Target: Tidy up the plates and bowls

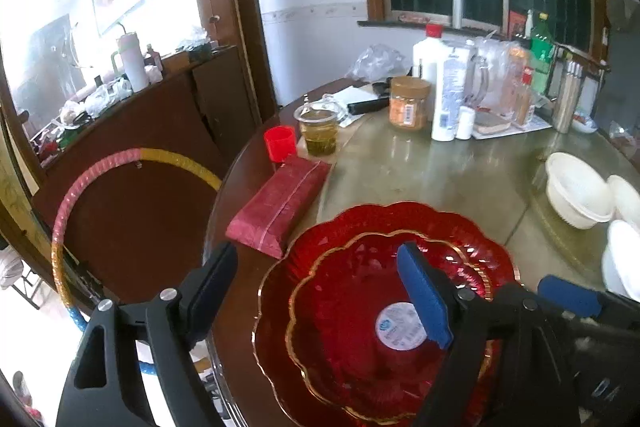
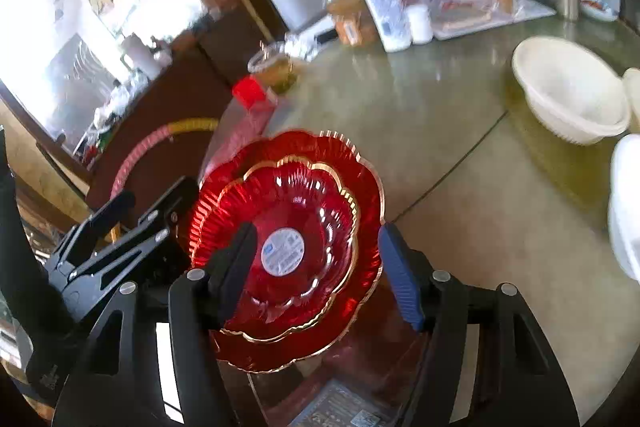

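Red glass, gold-rimmed: a small plate [image 1: 360,311] nests inside a large plate [image 1: 400,219] at the table's [image 1: 440,163] near edge. A round white sticker [image 2: 283,251] sits at the small plate's centre; its print is too small to read. The left gripper [image 1: 320,295] and right gripper [image 2: 318,267] hover over the plates with jaws apart, gripping nothing. Beside the plates, by the left edge, lies a maroon packet [image 1: 280,205], then a red cup [image 1: 279,143] and a tumbler [image 1: 318,133] of yellowish liquid. White bowls [image 1: 576,193], empty, cluster at the right edge. Bottles and jars [image 1: 448,91] crowd the far edge.
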The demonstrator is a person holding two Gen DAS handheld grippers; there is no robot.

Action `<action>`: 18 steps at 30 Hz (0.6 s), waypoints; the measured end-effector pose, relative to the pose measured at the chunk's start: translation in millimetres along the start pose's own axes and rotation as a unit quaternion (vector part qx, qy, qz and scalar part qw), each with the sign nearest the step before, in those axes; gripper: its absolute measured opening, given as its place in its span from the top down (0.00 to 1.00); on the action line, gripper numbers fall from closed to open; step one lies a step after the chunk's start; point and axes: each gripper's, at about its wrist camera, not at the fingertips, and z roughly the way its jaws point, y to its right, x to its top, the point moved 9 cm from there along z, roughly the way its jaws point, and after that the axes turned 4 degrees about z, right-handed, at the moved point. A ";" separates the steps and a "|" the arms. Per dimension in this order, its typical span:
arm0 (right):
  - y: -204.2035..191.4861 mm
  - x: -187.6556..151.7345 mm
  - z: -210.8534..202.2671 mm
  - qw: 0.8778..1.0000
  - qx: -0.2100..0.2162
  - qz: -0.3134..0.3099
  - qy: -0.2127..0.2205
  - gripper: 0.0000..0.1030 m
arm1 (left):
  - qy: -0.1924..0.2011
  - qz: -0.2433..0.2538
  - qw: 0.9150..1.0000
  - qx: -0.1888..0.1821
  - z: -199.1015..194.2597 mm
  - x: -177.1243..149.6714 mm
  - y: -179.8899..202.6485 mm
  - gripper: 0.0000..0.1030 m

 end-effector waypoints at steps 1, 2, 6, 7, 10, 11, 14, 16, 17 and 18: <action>3.0 3.0 -8.5 1.000 0.007 0.008 0.014 0.38 | 0.002 -0.002 1.000 -0.007 -2.2 0.1 1.9 0.20; 6.3 5.1 -15.1 1.000 0.010 0.016 0.025 0.38 | 0.004 -0.004 1.000 -0.011 -4.1 0.2 2.7 0.20; 28.5 11.2 -41.9 0.996 0.024 0.057 0.066 0.38 | 0.015 -0.016 0.999 -0.036 -11.0 1.6 16.0 0.20; 37.1 11.7 -48.8 0.994 0.026 0.070 0.074 0.38 | 0.011 -0.012 0.999 -0.043 -11.2 1.4 23.1 0.20; 57.2 11.1 -63.4 0.991 0.023 0.095 0.089 0.38 | 0.005 0.006 0.998 -0.056 -13.5 -0.7 42.9 0.20; 62.0 10.2 -66.8 0.991 0.023 0.100 0.091 0.38 | 0.004 0.014 0.998 -0.059 -13.8 -1.4 51.1 0.20; 76.6 7.8 -81.2 0.988 0.017 0.112 0.102 0.38 | 0.000 0.032 0.997 -0.071 -14.9 -3.7 72.3 0.20; 87.5 6.4 -91.1 0.987 0.011 0.116 0.108 0.38 | -0.001 0.047 0.996 -0.081 -18.0 -5.6 89.3 0.20; 92.6 5.3 -95.3 0.987 0.008 0.118 0.111 0.38 | -0.002 0.054 0.995 -0.085 -19.4 -6.5 96.5 0.20; 97.9 4.2 -99.7 0.986 0.004 0.121 0.114 0.38 | -0.002 0.062 0.994 -0.091 -21.1 -7.2 104.4 0.20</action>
